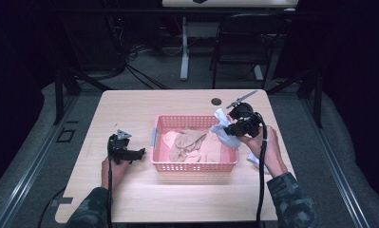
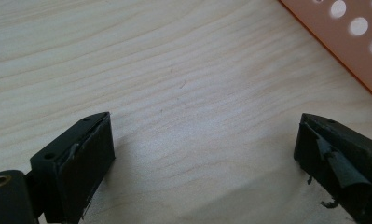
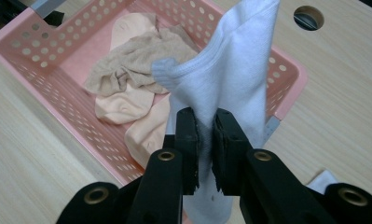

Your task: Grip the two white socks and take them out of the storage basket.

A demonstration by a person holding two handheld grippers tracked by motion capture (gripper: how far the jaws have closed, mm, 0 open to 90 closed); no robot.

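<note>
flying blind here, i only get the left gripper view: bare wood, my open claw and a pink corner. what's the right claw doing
Observer: The right claw is shut on a white sock.
Operator: where is that sock hanging
Observer: Over the right end of the pink basket, lifted above its rim.
Operator: anything in the basket already
Observer: Yes, tan and peach socks lie crumpled on its floor.
Operator: any more white ones out
Observer: A white piece lies on the table under the right hand.
</note>
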